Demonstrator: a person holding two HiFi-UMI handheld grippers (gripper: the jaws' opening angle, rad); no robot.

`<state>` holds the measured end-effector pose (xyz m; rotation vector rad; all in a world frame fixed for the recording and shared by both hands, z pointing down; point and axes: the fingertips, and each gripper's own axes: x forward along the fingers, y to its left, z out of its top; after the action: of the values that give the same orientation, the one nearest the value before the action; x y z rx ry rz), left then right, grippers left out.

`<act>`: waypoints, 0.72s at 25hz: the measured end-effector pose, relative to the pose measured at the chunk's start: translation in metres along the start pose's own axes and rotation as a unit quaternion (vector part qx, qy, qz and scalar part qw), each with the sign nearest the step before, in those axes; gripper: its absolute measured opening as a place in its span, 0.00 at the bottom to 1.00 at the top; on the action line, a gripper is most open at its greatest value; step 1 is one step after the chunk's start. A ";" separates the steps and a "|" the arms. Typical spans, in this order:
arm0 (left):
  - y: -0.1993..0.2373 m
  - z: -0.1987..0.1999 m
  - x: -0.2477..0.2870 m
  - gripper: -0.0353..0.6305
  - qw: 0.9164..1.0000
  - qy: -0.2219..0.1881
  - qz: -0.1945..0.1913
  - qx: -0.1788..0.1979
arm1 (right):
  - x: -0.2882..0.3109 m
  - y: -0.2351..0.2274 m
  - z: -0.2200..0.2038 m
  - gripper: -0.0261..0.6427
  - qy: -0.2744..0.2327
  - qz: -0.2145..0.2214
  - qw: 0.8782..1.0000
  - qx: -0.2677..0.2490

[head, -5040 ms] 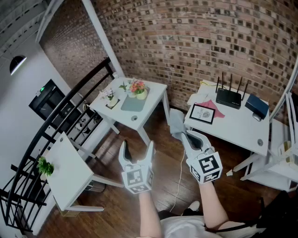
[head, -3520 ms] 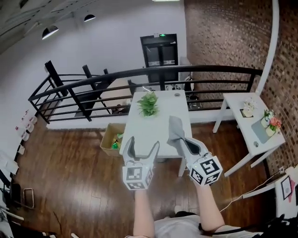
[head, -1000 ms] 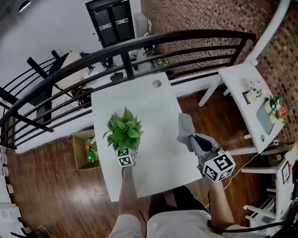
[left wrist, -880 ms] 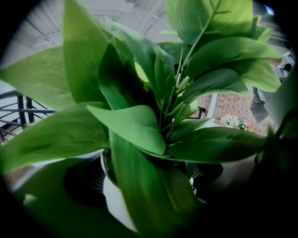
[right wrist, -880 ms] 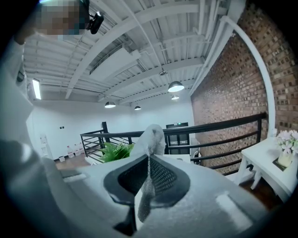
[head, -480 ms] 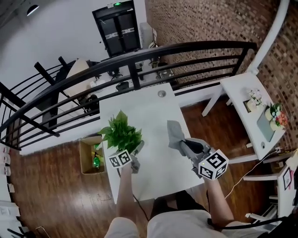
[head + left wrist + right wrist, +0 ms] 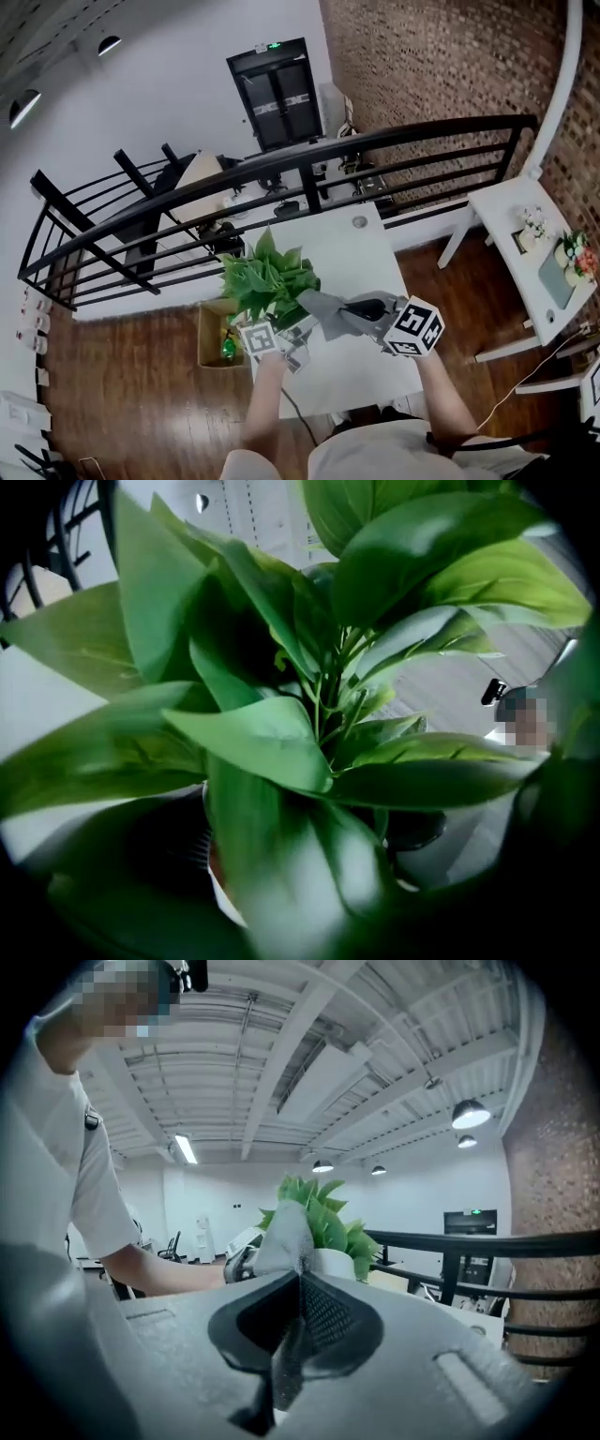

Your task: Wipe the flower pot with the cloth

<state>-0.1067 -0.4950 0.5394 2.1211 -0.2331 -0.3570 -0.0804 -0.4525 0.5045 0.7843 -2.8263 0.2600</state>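
Clamped between left gripper's (image 7: 286, 342) part-open jaws, just closed in: flower pot (image 7: 336, 1262), held over white table (image 7: 375, 253). Pinched in right gripper's (image 7: 349, 314) shut jaws: cloth (image 7: 322, 307), free end reaching pot's side below leaves (image 7: 267, 281).

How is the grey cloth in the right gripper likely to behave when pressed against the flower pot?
Probably floppy: the cloth folds loosely beyond the right gripper, so it should drape around the flower pot. It looks thin and light, so it may bunch while wiping.
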 end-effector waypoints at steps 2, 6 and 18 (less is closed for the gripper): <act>-0.023 -0.004 0.007 0.90 0.999 0.017 -0.025 0.020 | -0.002 0.000 0.012 0.04 -0.012 0.006 1.000 -0.010; -0.052 -0.004 0.012 0.90 0.996 0.043 -0.056 0.046 | -0.010 -0.010 0.040 0.04 -0.044 -0.008 0.999 -0.019; -0.139 -0.008 0.022 0.90 0.979 0.055 -0.189 0.045 | -0.018 -0.035 0.059 0.04 -0.085 0.014 0.996 0.033</act>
<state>-0.0799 -0.4200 0.4227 2.2648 0.2267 -0.4533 -0.0550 -0.4863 0.4477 0.8176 -3.0043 0.3060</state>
